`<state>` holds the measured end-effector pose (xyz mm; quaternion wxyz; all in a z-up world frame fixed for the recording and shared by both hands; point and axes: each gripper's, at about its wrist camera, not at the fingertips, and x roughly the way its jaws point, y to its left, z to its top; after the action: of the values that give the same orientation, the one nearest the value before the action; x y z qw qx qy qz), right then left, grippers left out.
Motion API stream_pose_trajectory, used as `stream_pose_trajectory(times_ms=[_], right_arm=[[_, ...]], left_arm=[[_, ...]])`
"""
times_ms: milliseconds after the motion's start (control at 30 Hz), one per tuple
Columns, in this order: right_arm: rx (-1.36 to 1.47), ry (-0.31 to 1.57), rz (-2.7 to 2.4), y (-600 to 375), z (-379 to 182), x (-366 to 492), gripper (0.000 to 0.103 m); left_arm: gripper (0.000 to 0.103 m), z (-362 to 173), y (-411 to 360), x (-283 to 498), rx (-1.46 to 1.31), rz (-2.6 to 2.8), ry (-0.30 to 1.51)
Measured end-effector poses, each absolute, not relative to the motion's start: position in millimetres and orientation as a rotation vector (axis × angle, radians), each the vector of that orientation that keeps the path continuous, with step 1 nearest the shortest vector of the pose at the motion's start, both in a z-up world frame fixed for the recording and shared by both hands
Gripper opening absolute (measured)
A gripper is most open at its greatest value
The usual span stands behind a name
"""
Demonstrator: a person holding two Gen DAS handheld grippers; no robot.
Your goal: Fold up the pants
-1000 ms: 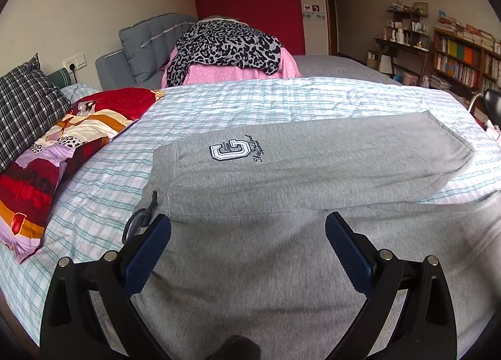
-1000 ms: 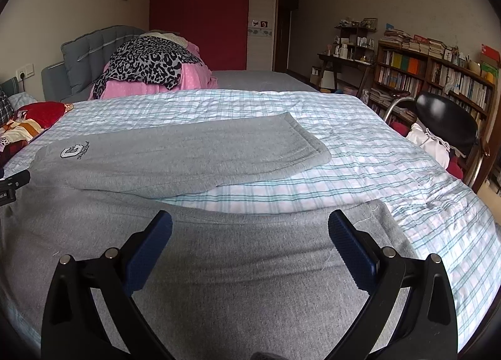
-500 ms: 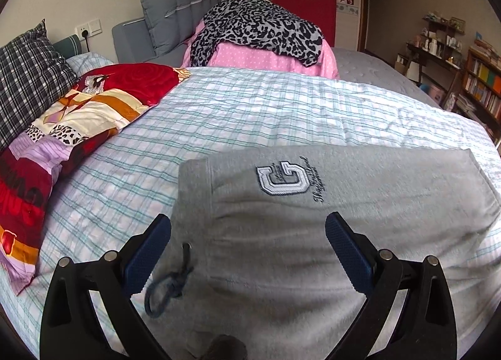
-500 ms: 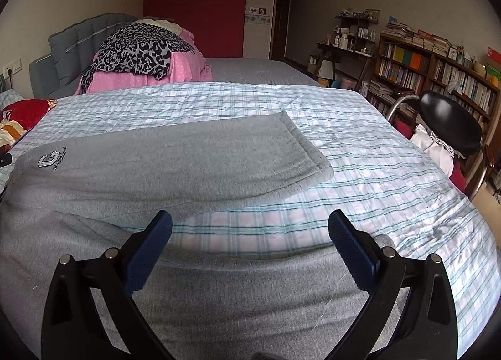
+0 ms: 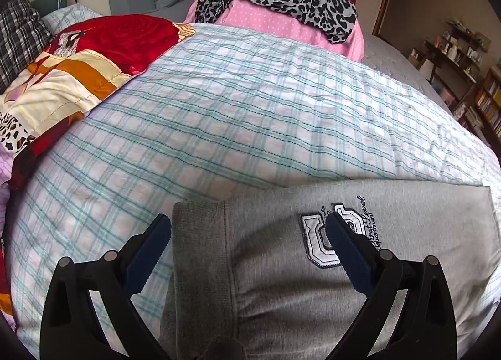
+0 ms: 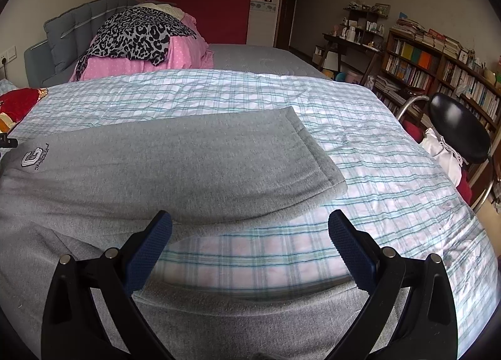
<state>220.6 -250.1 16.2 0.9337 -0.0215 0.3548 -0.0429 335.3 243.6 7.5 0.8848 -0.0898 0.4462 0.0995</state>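
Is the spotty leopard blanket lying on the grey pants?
No, the leopard blanket sits on pink bedding far behind the grey pants.

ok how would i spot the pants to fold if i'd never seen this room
Start at the big bed with the blue-green checked sheet. The grey sweatpants lie spread flat across its near side. Unlike the leopard-print cloth heaped behind, they are plain grey with a white letter patch near the waistband.

The pants (image 6: 175, 166) lay across the near part of the bed sheet (image 6: 360, 128), waistband to the left, legs running right. Pillows (image 5: 72, 78) lay at the sheet's left edge. A heap of bedding (image 6: 141, 43) stood behind, against the headboard (image 6: 62, 37). Bookshelves (image 6: 438, 69) stood at right.
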Motion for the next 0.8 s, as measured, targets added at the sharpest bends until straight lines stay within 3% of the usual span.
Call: stream_pose_trajectory(times_ms=[200,533,700,800], right_arm=[[-0.048,0.741,-0.086,-257,10,237,0.101],[0.007,0.783,-0.1,-287,0,269,0.101],[0.003,0.775,-0.112,-299,0,289,0.101],[0.028,0.796,-0.121,-312,-4,306,0.101]], left_arm=[[0.097,-11,249,347,-0.208,0.2,0.966],[0.066,-25,272,341,-0.309,0.221,0.955],[0.056,-25,270,338,-0.264,0.234,0.94],[0.044,-24,266,335,-0.246,0.24,0.922]])
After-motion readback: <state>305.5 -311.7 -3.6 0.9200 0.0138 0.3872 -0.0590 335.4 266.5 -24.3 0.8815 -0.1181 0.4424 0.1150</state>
